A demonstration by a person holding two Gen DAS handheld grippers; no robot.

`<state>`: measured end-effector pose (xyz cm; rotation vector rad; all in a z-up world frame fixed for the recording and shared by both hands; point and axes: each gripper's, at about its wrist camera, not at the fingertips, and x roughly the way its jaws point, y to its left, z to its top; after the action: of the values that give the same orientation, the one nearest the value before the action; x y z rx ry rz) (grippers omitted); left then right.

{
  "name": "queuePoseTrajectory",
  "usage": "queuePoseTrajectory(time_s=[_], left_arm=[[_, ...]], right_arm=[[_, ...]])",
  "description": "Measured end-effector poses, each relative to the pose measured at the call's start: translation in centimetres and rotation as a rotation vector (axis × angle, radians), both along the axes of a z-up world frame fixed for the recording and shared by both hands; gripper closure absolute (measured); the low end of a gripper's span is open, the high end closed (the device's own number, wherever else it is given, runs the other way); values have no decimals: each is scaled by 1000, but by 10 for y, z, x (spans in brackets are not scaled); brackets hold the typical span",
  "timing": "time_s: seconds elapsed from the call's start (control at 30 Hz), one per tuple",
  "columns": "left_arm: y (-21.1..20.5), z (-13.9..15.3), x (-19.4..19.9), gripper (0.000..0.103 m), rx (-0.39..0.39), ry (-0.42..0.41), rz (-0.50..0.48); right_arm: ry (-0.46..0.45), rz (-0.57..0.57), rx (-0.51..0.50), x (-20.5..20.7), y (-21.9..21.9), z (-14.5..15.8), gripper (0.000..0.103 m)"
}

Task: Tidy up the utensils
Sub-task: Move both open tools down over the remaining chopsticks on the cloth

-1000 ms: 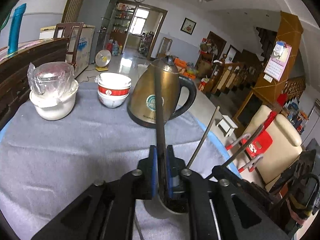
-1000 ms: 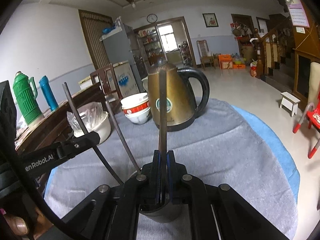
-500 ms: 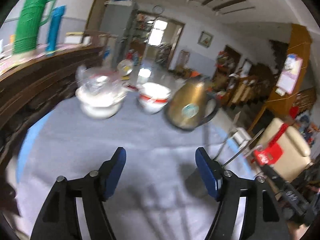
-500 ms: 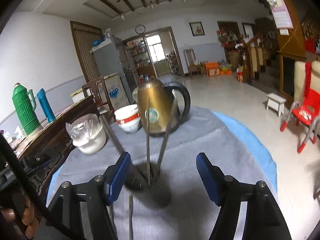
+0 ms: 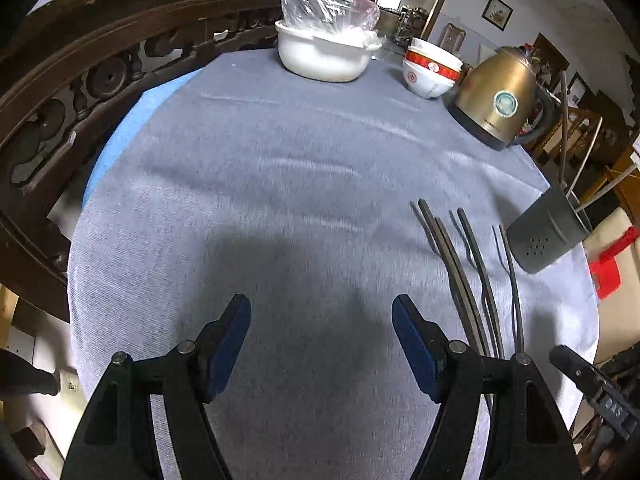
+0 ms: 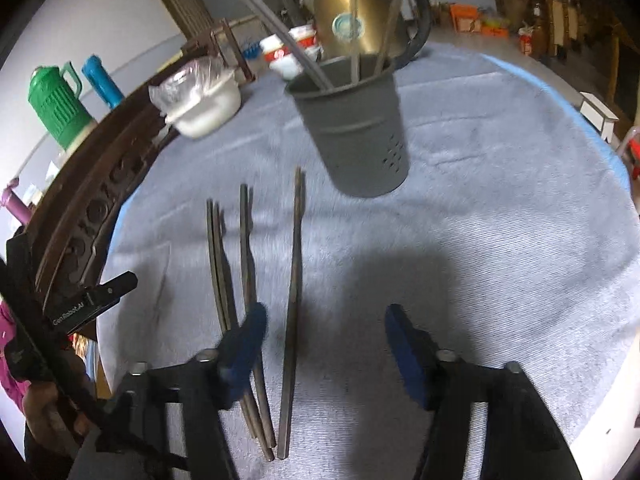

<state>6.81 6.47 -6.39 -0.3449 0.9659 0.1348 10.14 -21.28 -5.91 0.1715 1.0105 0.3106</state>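
I count four dark chopsticks (image 6: pixel 294 280) lying loose on the grey cloth (image 5: pixel 280 200) of the worktop, running roughly side by side away from me: a close pair on the left, one in the middle, one on the right, though motion blur makes the exact count uncertain. In the left wrist view the same chopsticks (image 5: pixel 460 264) lie at the right, just beside the holder. The grey utensil holder (image 6: pixel 356 128) stands beyond their far tips, one piece, with what look like four more sticks leaning out of its mouth.

My right gripper (image 6: pixel 322 344) hangs over the near ends of the loose sticks; its jaws have just been closing but stand partly apart, the rightmost stick lying between them with no pad pressing on it. My left gripper (image 5: pixel 322 344) has its jaws wide, having just opened, with bare cloth between them and nothing held.

Further out I see one brass-coloured kettle (image 5: pixel 500 104), a stack of red-and-white bowls (image 5: pixel 432 72) and one white pot (image 5: pixel 324 54) covered in plastic, all along the far edge. The cloth's middle and left side are free. A carved wooden rail (image 5: pixel 80 80) borders the left edge; the holder sits near the right edge.
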Motion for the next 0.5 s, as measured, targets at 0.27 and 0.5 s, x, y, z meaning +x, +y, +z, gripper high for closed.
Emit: queuePoseTrajectory(time_s=[0.27, 0.5], left_arm=[[-9, -5, 0, 29, -11, 11, -31], [2, -5, -1, 29, -33, 7, -6]], right_arm=[[44, 119, -19, 9, 33, 6, 64], [136, 252, 25, -7, 71, -11, 63]])
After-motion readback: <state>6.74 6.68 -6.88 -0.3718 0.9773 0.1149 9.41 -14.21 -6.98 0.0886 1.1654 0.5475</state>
